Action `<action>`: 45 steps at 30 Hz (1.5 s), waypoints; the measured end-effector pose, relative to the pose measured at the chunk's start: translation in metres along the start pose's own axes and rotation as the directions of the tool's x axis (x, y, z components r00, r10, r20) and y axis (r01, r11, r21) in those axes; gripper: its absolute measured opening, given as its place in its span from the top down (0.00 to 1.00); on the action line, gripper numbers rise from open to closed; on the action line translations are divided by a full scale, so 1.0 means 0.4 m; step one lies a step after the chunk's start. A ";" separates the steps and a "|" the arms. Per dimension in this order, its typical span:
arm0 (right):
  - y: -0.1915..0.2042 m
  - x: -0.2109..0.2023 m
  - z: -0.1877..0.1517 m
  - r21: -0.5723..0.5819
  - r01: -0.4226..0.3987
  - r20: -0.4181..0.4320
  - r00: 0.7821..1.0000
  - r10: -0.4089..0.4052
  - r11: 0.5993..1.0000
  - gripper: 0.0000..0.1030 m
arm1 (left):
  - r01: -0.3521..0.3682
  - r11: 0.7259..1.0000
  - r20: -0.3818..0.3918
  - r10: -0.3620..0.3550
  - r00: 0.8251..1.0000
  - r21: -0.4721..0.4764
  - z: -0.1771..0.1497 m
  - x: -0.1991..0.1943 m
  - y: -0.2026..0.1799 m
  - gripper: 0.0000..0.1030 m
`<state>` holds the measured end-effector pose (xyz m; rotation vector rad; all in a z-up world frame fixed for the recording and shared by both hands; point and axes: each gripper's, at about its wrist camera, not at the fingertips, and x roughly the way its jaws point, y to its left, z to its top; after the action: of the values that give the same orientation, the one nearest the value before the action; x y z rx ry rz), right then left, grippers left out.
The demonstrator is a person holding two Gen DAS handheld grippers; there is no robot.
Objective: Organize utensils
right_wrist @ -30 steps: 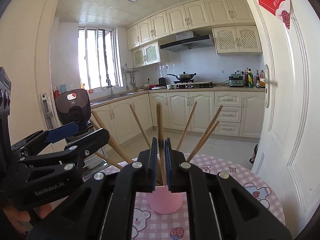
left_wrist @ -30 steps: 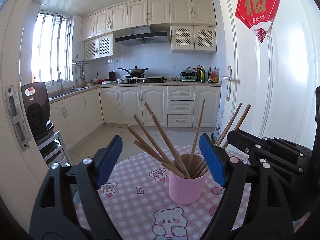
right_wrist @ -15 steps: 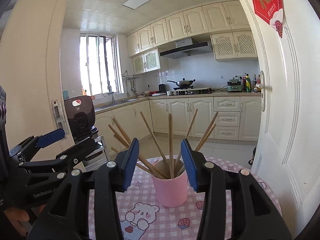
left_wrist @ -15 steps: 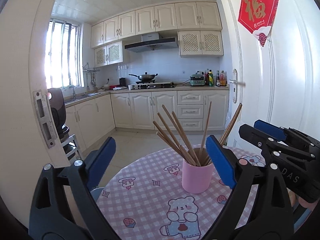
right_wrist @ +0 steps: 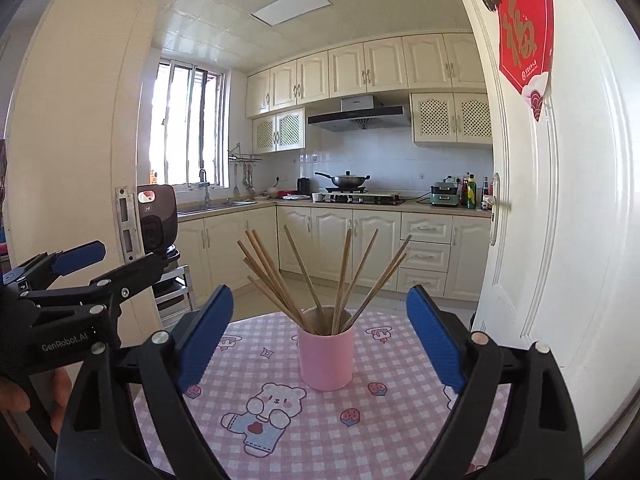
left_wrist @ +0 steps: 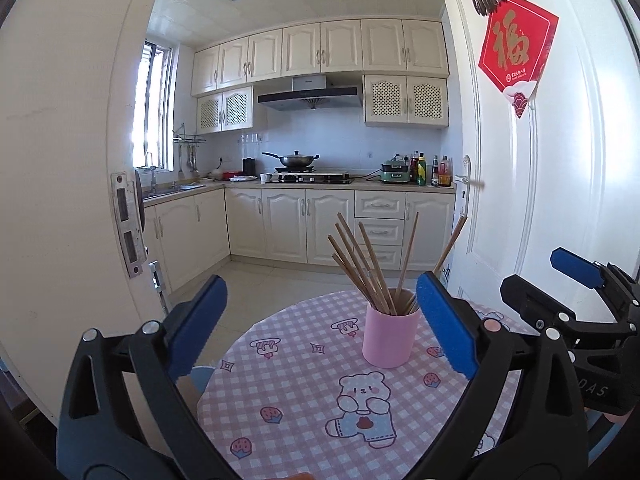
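The pink cup (right_wrist: 326,356) is sitting upright on the checkered bench (right_wrist: 392,432) with all the chopsticks (right_wrist: 340,280) fanning out of it. Right tongs (right_wrist: 320,336) have just been opening and are gaping wide now, nothing between them, cup just ahead and apart from the pads. Left tongs (left_wrist: 320,324) are spread wide too, empty, with the cup ahead toward their right pad, not touching.
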<state>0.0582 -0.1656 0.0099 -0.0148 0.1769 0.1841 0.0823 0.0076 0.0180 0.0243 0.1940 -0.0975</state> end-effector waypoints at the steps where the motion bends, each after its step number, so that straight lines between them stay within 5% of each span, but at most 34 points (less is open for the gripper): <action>1: 0.003 -0.007 0.001 0.000 0.011 0.001 1.000 -0.011 1.000 0.10 | 0.001 1.000 0.007 -0.001 1.000 0.000 -0.001 -0.013 0.001 0.09; 20: 0.056 -0.157 0.000 -0.003 0.081 0.039 0.996 -0.080 0.997 0.08 | -0.006 1.000 0.063 0.007 0.998 -0.021 -0.007 -0.180 0.011 0.06; 45: 0.089 -0.221 0.010 -0.024 0.076 0.082 0.994 -0.074 0.997 0.08 | -0.024 1.000 0.082 0.025 0.996 -0.008 -0.013 -0.239 0.006 0.06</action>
<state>-0.0333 -0.1465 0.0294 -0.0410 0.0923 0.1117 -0.0117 0.0194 0.0315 0.0156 0.1117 -0.0729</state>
